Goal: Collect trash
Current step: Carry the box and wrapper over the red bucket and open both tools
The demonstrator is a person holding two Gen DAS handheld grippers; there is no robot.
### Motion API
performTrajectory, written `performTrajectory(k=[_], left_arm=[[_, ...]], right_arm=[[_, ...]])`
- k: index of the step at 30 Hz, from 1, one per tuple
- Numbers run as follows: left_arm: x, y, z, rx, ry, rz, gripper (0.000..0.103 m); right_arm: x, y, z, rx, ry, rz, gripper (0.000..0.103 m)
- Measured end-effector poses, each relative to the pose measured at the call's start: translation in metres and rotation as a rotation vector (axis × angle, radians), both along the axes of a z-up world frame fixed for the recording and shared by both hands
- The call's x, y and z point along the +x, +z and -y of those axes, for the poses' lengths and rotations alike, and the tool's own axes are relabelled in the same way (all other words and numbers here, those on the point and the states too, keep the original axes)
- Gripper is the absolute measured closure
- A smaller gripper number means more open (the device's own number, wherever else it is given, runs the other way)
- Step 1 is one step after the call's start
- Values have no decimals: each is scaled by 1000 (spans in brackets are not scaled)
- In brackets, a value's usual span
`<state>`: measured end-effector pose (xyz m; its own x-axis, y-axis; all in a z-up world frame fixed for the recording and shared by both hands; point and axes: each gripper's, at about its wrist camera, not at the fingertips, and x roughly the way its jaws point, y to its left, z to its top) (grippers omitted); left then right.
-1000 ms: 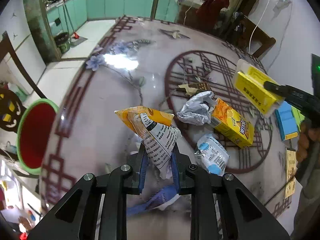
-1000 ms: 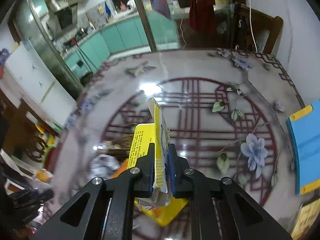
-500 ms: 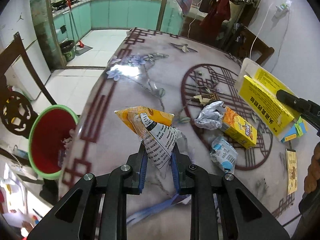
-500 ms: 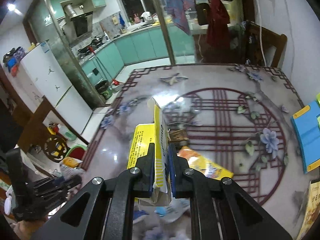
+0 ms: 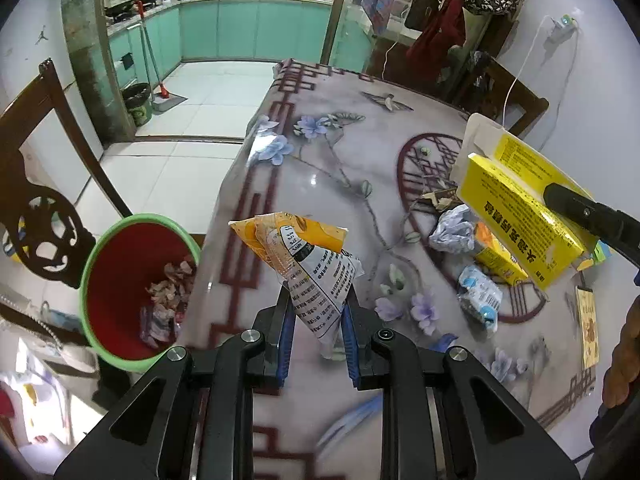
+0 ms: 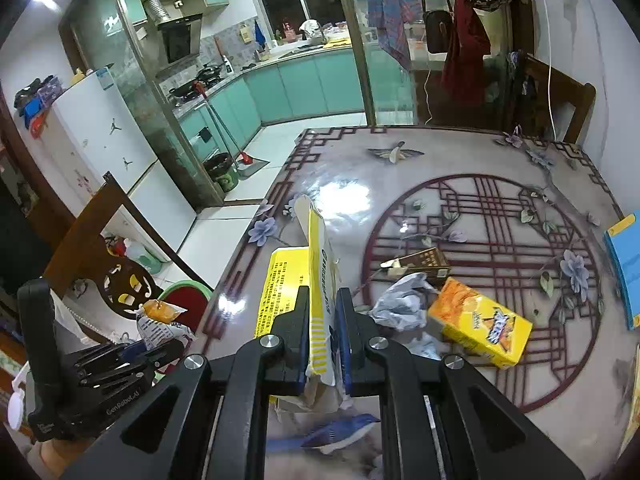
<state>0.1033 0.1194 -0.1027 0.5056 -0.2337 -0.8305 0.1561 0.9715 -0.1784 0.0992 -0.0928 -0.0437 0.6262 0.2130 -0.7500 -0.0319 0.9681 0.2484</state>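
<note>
My left gripper [image 5: 316, 316] is shut on an orange and white snack wrapper [image 5: 308, 260] and holds it above the table's left edge. A green-rimmed red bin [image 5: 132, 280] with some trash in it stands on the floor just left of the table. My right gripper [image 6: 323, 312] is shut on a flattened yellow carton [image 6: 296, 284], which also shows in the left wrist view [image 5: 516, 216]. On the table lie a crumpled grey wrapper [image 6: 400, 304], an orange-yellow box [image 6: 480, 320], a brown packet [image 6: 424, 260] and a blue-white packet [image 5: 478, 300].
A dark wooden chair [image 5: 36, 184] stands left of the bin. A blue book [image 6: 624, 268] lies at the table's right edge. Another chair [image 6: 560, 100] stands at the far side. The kitchen floor [image 5: 188, 128] lies beyond the table's left edge.
Both grippers have pulled back and risen with their loads. The left gripper has swung left, so the bin shows closer beneath the wrapper. The right gripper has moved left too.
</note>
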Motion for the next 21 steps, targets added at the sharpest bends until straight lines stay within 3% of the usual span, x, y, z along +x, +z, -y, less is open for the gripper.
performTrajectory(k=[21], left_arm=[[20, -9, -64, -40, -47, -13, 82]], right_arm=[[12, 3, -83, -32, -16, -14, 93]])
